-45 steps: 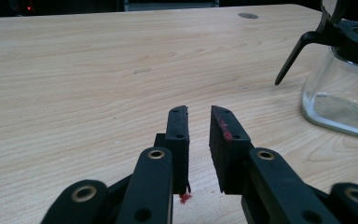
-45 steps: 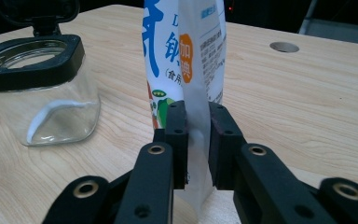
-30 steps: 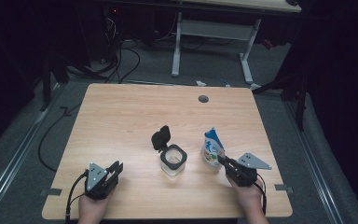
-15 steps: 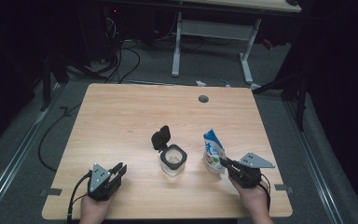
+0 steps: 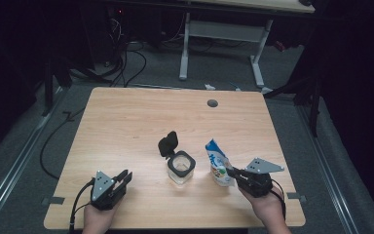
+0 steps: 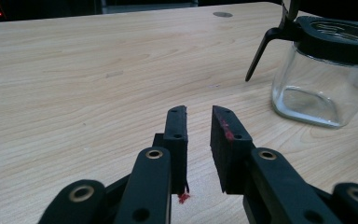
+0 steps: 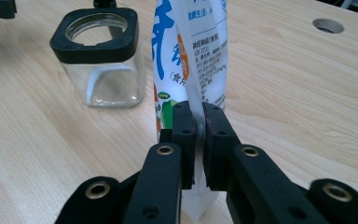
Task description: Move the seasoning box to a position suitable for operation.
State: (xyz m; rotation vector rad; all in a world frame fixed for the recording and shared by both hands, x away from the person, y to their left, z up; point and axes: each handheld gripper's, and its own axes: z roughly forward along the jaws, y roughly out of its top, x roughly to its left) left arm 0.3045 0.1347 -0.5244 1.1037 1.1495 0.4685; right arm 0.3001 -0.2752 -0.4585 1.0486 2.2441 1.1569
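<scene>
A blue and white pouch [image 5: 217, 163] stands upright on the wooden table [image 5: 141, 122], right of a square glass jar [image 5: 180, 167] with a black rim and an open flip lid [image 5: 168, 144]. My right gripper [image 5: 231, 171] is shut on the pouch's lower side seam; in the right gripper view my right gripper [image 7: 198, 109] pinches the pouch [image 7: 191, 46], with the jar [image 7: 100, 60] to its left. My left gripper [image 5: 124, 176] rests near the front left of the table. In the left gripper view my left gripper [image 6: 198, 114] is open by a narrow gap, holding nothing, with the jar [image 6: 326, 79] ahead at right.
A round cable hole [image 5: 212, 103] sits at the table's far right. Behind the table stand a second desk's white legs [image 5: 185, 44], and cables [image 5: 126, 53] lie on the dark floor. The far and left parts of the tabletop are bare wood.
My right gripper and the pouch have shifted slightly toward the table's front edge. The left gripper has barely moved.
</scene>
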